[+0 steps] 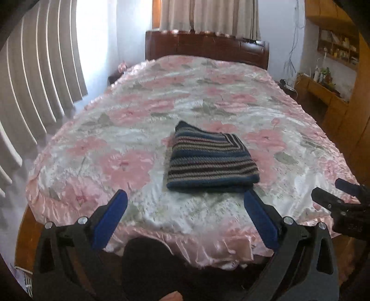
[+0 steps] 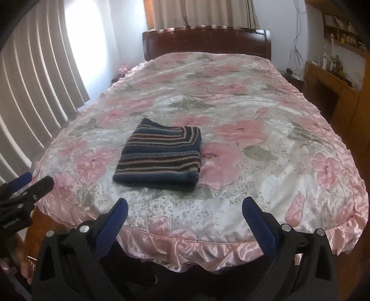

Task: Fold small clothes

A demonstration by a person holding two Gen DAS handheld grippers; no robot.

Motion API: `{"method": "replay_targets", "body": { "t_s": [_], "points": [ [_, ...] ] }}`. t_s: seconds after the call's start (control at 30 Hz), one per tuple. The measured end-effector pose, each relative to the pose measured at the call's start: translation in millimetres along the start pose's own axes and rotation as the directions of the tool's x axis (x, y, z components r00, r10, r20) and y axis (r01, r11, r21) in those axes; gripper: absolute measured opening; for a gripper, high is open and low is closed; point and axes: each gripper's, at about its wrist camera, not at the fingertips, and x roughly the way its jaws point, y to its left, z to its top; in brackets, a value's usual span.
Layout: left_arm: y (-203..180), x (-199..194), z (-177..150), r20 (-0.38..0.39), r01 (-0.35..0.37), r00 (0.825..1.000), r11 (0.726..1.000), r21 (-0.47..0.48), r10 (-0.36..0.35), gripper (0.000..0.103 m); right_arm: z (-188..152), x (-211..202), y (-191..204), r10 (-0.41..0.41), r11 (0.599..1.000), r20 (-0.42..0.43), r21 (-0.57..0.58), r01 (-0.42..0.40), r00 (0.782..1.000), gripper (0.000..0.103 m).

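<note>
Striped knit garment [image 1: 209, 159] lies folded mid-frame on floral bedspread [image 1: 129, 120]. My left tongs [image 1: 185, 217] and right tongs [image 2: 185, 220] spread wide, empty, at lower frame.

A home bedroom: a bed [image 2: 254, 162] under a pink floral satin bedspread, wooden headboard [image 2: 205, 41], curtained windows [image 2: 201, 14], cluttered wooden shelves [image 1: 337, 48].
</note>
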Motion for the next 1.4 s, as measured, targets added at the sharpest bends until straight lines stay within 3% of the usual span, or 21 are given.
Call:
{"method": "replay_targets", "body": {
  "t_s": [0.1, 0.37, 0.87, 1.03, 1.4],
  "points": [
    [-2, -4, -1, -0.018, -0.038, 0.999, 0.999, 0.026, 0.039, 0.100, -2, -7, 5, -0.021, 1.000, 0.003, -0.016, 0.021, 1.000, 0.099],
    [-5, -6, -2, -0.036, -0.058, 0.998, 0.998, 0.031, 0.059, 0.100, 7, -38, 18, -0.074, 0.996, 0.102, -0.051, 0.079, 0.992, 0.099],
    [-3, -9, -2, -0.025, -0.052, 0.998, 0.999, 0.013, 0.053, 0.100, 7, -40, 27, -0.086, 0.993, 0.099, -0.071, 0.094, 0.991, 0.099],
    [-3, -7, -3, -0.030, -0.045, 0.999, 0.999, 0.010, 0.045, 0.100, 3, -42, 30, -0.144, 0.983, 0.144, -0.092, 0.158, 0.979, 0.097],
    [-4, -8, -6, -0.034, -0.044, 0.998, 0.999, 0.011, 0.044, 0.100, 4, -40, 31, -0.120, 0.986, 0.132, -0.099, 0.134, 0.984, 0.099]
  ]
}}
